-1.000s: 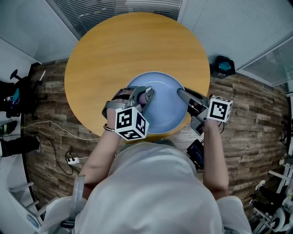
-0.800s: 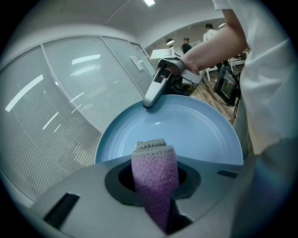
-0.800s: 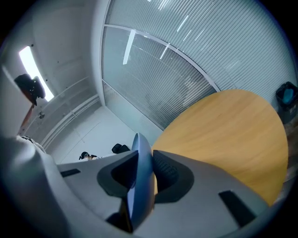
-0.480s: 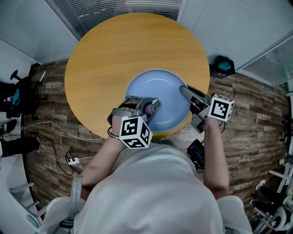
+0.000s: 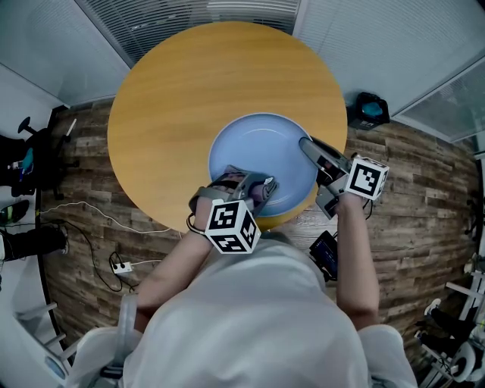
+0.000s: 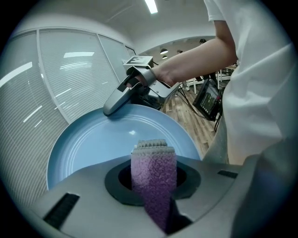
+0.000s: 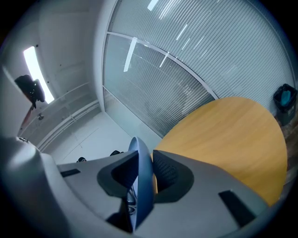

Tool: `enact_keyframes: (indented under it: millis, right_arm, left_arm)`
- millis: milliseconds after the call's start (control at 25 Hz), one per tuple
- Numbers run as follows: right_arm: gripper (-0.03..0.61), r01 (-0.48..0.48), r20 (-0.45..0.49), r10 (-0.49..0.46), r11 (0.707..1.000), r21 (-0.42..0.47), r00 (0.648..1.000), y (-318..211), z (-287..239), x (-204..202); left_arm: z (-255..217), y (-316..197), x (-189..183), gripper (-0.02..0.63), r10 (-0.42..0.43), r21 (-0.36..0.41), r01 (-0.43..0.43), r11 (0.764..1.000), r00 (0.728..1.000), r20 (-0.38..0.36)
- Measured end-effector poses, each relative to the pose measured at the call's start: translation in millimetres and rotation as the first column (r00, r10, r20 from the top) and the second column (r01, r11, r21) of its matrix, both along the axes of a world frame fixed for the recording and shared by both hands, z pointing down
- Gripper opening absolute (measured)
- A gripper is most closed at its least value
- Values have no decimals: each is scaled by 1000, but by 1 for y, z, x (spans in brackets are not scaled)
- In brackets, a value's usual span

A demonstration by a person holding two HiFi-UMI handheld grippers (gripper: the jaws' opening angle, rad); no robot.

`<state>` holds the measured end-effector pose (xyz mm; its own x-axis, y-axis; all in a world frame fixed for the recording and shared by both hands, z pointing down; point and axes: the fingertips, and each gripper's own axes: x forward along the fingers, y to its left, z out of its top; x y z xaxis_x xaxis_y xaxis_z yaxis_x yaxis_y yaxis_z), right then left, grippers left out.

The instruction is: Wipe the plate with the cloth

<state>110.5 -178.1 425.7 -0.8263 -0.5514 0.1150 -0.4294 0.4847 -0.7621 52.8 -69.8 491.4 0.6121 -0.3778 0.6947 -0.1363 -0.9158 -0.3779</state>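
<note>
Stiff, slick, likely breakable blue plate [image 5: 258, 148] — rim the sound hold, right gripper [image 5: 308, 146] jaws clamped there at 3 o'clock — left gripper [image 5: 261, 186] jaws pinching the soft, limp purple cloth [image 6: 153, 162].

Office-like room: blinded glass partitions [image 5: 189, 11], round table [image 5: 189, 68] (wood-plank floor [image 5: 424, 189])

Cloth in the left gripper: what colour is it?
Purple fuzzy cloth; shows best in the left gripper view.
</note>
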Motion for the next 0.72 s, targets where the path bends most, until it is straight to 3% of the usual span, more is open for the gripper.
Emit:
enact_keyframes:
  millis: [560, 720]
  right_arm:
    - [92, -10, 3, 10, 1000, 1, 1000, -4, 1, 0]
    - [92, -19, -44, 20, 1000, 9, 999, -7, 3, 8]
  left_arm:
    - [8, 16, 20, 78, 63, -154, -73, 985, 996, -68]
    - [4, 19, 29, 78, 52, -217, -79, 973, 990, -128]
